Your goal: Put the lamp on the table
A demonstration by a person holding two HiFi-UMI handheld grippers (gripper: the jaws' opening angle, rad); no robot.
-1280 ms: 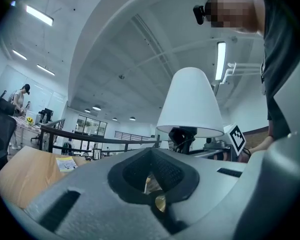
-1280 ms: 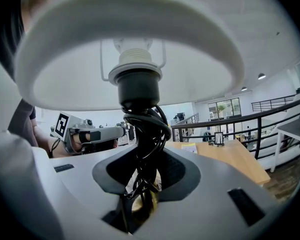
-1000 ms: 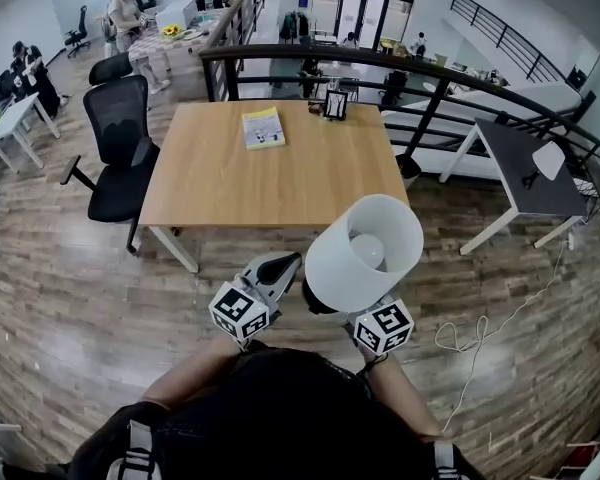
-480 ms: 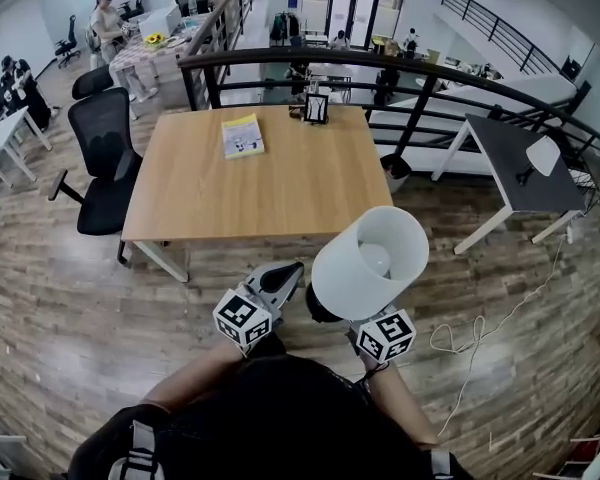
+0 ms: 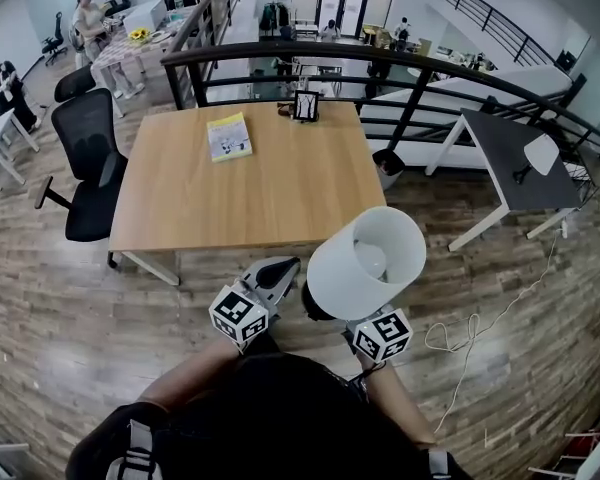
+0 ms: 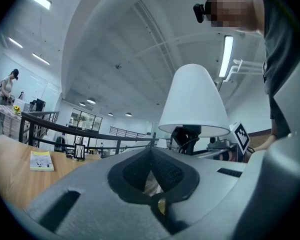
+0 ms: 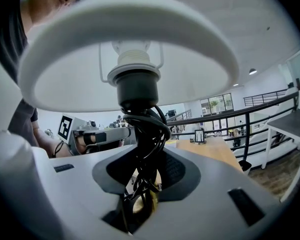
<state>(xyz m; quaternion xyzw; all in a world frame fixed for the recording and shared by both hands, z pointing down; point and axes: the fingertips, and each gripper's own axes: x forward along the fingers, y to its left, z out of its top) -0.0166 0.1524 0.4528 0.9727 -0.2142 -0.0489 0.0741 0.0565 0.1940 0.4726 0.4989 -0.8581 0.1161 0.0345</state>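
Lamp (image 5: 366, 262) upright in right gripper (image 7: 142, 181), jaws clamped on cord-wrapped stem, held low before body, short of table (image 5: 250, 193). Left gripper (image 5: 283, 266) alongside, jaws together, empty, pointing toward table.

A yellow booklet (image 5: 229, 136) lies apart from a small black-framed stand (image 5: 306, 106) near a curved black railing (image 5: 420, 73), with a black office chair (image 5: 88, 163) on the wood-plank floor (image 5: 60, 308) at left. At right, a grey desk (image 5: 510, 163) stands beyond a loose white cable (image 5: 460, 333). A person (image 5: 85, 8) sits in the far background.
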